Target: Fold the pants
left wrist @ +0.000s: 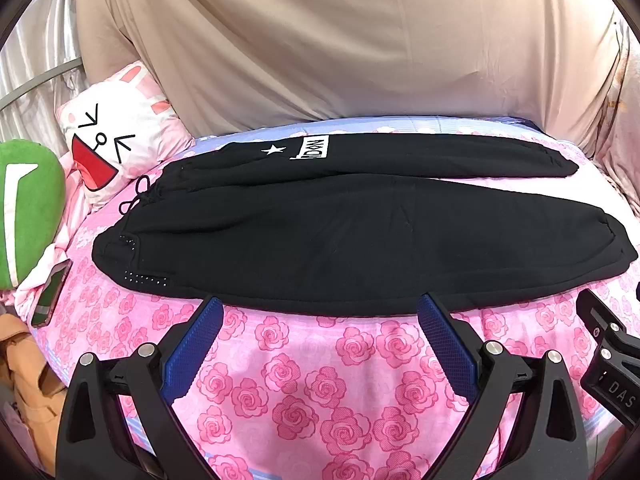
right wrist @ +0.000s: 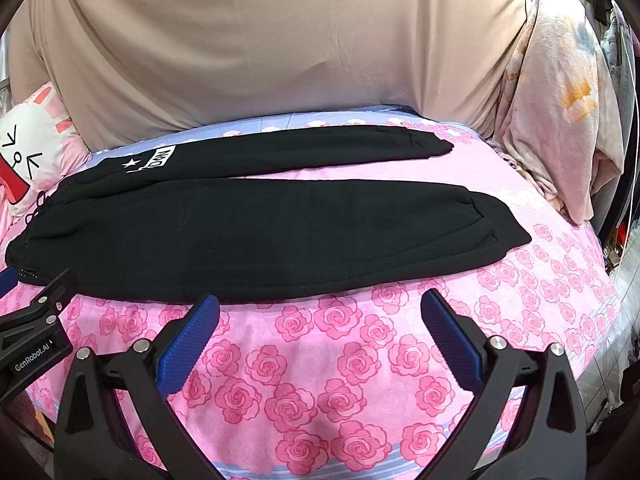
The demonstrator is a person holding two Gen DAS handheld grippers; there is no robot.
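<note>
Pink rose-print bedding [left wrist: 320,380] covered the bed, with a beige draped sheet [left wrist: 340,40] hung behind it at 12 o'clock. Black pants [left wrist: 320,232] lay spread flat across the bedding, both legs side by side and unfolded: waistband with its drawstring [left wrist: 138,196] toward 9 o'clock, cuffs toward 3 o'clock. A white star and a white logo patch [left wrist: 314,148] showed on the far leg. In the left wrist view, a white cartoon-face pillow [left wrist: 116,140] sat at 10 o'clock, a green cushion [left wrist: 28,208] at 9 o'clock, and a phone [left wrist: 50,292] lay on the bedding just beside the cushion. In the right wrist view, a pale blanket [right wrist: 560,120] was heaped at 2 o'clock, near the cuffs.

The left gripper [left wrist: 320,310] hovered at 6 o'clock, jaws spread wide and empty, its blue pads [left wrist: 196,344] just at the near edge of the pants. The right gripper [right wrist: 320,306] stood likewise, jaws wide, holding nothing, tips at the near edge of the near leg. Whether either pair of tips touched the cloth could not be told.
</note>
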